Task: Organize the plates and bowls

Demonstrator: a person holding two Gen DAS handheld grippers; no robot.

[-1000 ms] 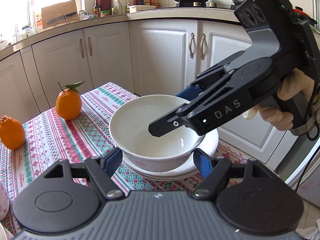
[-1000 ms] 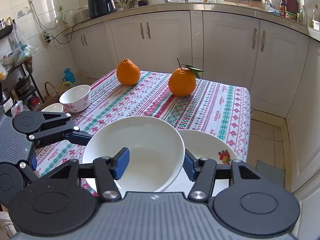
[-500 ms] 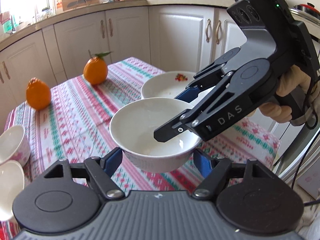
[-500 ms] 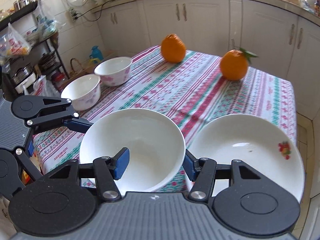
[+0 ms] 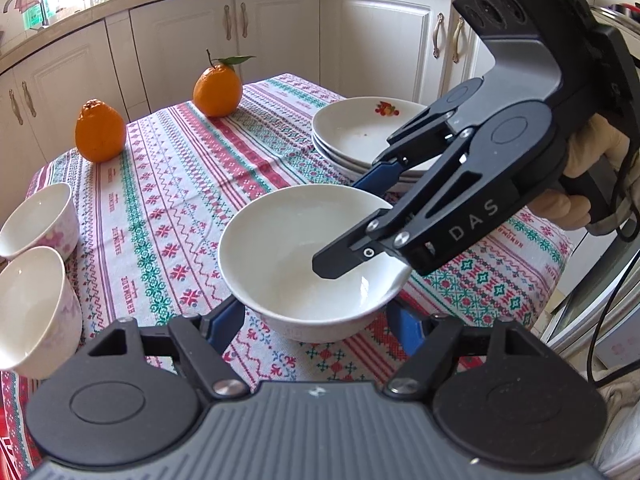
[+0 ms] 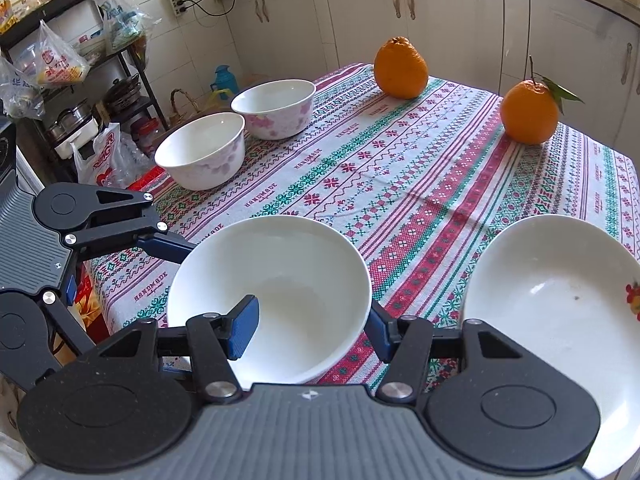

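Both grippers were on the plain white bowl (image 5: 308, 256), carrying it above the striped tablecloth (image 6: 400, 184), clear of the plate stack. The right gripper (image 6: 312, 326) pinched the bowl's near rim, one blue pad inside the wall and one outside, jaws narrow; the left gripper (image 5: 316, 320) straddled the bowl's body from the other side, its pads against the outer wall at a middling width, as far as the left wrist view showed. In that view the bowl hung dead centre, with the stacked plates (image 5: 360, 136) up at one o'clock and the two pink-flowered bowls (image 5: 36, 264) out at nine o'clock. By my reading the job was partway along: the plates already sat gathered in one pile, which looked like three, though the lower rims were hard to separate, and the white bowl was free of them but not yet set down. Left to do, I judged, was landing it beside or into the flowered pair. Count: three bowls in all, one white and two flowered; two oranges (image 6: 400, 68) on the far side.
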